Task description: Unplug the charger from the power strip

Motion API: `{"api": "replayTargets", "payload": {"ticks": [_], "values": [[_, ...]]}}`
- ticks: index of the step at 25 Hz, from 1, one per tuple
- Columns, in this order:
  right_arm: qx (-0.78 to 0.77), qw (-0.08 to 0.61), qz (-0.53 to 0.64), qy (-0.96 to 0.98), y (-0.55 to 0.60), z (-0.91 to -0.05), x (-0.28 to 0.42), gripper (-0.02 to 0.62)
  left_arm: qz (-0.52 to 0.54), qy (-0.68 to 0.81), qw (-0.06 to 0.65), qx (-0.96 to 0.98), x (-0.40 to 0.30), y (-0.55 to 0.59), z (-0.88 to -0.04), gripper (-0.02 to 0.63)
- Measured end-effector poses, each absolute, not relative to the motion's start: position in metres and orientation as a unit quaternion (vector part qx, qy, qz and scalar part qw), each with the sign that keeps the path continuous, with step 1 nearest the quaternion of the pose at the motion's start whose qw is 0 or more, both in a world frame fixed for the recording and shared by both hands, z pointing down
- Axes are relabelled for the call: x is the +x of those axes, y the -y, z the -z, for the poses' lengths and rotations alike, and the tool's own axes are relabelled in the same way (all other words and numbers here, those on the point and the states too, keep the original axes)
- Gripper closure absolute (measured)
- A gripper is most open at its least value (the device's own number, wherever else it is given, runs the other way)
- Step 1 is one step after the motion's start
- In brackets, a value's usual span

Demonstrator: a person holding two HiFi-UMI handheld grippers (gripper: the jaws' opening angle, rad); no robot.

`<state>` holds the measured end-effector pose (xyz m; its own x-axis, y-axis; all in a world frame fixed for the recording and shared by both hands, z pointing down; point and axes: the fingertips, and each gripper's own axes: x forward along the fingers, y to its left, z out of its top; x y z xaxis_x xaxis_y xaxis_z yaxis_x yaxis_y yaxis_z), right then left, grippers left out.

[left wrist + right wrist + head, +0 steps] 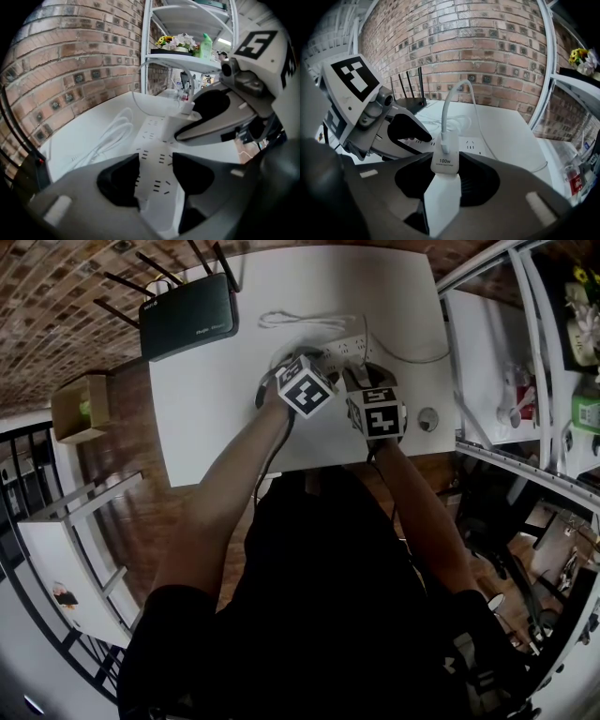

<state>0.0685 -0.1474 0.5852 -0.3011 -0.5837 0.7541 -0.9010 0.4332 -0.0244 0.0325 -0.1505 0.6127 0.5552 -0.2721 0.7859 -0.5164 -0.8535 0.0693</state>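
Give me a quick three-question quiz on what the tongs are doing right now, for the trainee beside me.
1. True or false: the right tongs are closed on the white charger.
2. What do the left tongs clamp? A) a mug B) the power strip C) a book
3. Fill in: in the head view, the black router sits at the table's ____ corner.

Key: 1 true; 2 B; 3 top left.
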Motion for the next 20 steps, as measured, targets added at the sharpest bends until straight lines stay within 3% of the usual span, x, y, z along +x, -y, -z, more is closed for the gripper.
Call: {"api": "replayTargets", "payload": {"ticks": [20], "values": [[0.488, 0.304, -0.226, 0.787, 0.135, -0.557, 0.08, 0.454, -0.412, 0.234, 0.149, 0.868, 0.033, 0.153, -0.613, 0.38]]}}
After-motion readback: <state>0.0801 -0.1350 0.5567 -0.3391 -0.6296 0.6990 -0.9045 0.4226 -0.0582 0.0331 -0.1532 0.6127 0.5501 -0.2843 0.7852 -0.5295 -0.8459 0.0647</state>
